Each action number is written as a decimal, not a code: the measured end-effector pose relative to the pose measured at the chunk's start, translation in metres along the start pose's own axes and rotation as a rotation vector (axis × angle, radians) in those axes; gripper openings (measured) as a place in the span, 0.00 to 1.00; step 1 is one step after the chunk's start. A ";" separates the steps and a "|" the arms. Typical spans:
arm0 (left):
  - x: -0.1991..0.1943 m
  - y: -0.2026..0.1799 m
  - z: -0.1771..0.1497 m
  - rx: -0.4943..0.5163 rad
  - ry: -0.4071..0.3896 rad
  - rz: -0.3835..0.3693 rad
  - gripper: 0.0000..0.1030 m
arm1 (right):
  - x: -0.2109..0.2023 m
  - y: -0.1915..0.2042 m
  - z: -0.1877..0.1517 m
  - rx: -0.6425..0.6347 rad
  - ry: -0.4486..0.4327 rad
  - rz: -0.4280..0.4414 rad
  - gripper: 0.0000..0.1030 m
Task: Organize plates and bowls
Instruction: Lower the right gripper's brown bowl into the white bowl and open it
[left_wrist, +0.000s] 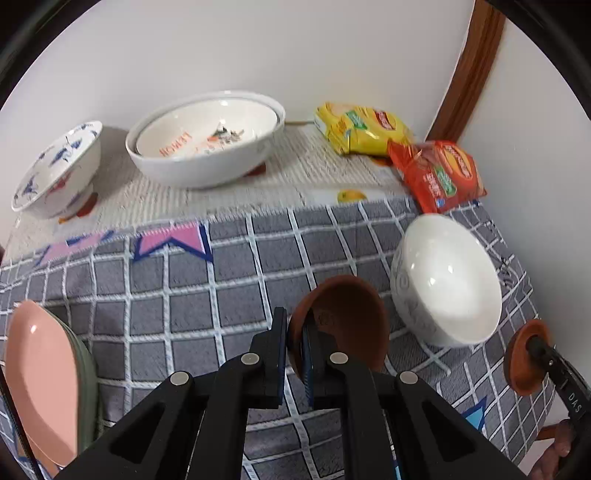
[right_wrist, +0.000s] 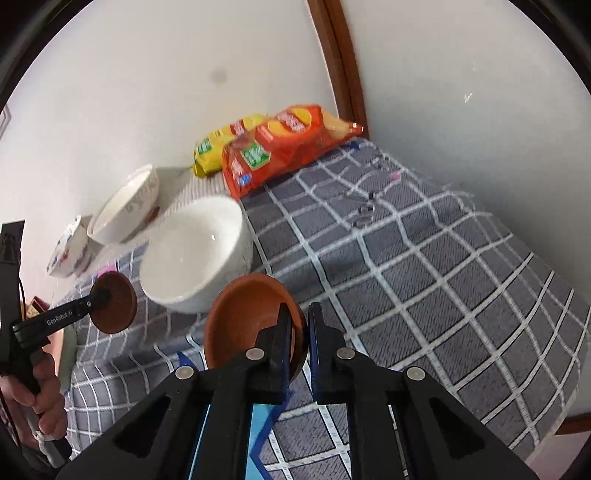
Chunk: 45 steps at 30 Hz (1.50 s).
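Left gripper (left_wrist: 295, 354): clamped on a brown dish's (left_wrist: 343, 317) rim
Right gripper (right_wrist: 301, 347): clamped on another brown dish (right_wrist: 247, 314)
White bowl (left_wrist: 447, 280): between them

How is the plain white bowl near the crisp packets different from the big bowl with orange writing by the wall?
The plain white bowl is smaller, bare inside and sits on the grey checked cloth. The big bowl with orange writing is wider, has a pictured dish nested in it and sits on the pale mat. Both are white and upright.
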<state>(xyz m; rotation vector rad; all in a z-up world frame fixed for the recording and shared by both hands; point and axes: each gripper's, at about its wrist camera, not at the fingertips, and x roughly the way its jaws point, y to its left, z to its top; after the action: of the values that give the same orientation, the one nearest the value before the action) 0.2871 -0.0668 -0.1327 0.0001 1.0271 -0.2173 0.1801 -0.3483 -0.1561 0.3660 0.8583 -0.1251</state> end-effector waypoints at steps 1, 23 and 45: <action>-0.003 0.001 0.004 0.001 -0.007 0.007 0.08 | -0.003 0.002 0.005 0.000 -0.008 0.004 0.08; 0.032 -0.007 0.057 0.051 -0.035 0.005 0.08 | 0.042 0.066 0.056 -0.061 -0.016 0.044 0.08; 0.047 0.008 0.058 0.048 -0.051 0.055 0.08 | 0.085 0.089 0.045 -0.131 0.070 -0.038 0.08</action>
<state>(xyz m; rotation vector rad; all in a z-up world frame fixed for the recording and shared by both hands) 0.3607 -0.0734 -0.1430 0.0659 0.9692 -0.1909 0.2902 -0.2786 -0.1701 0.2329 0.9378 -0.0912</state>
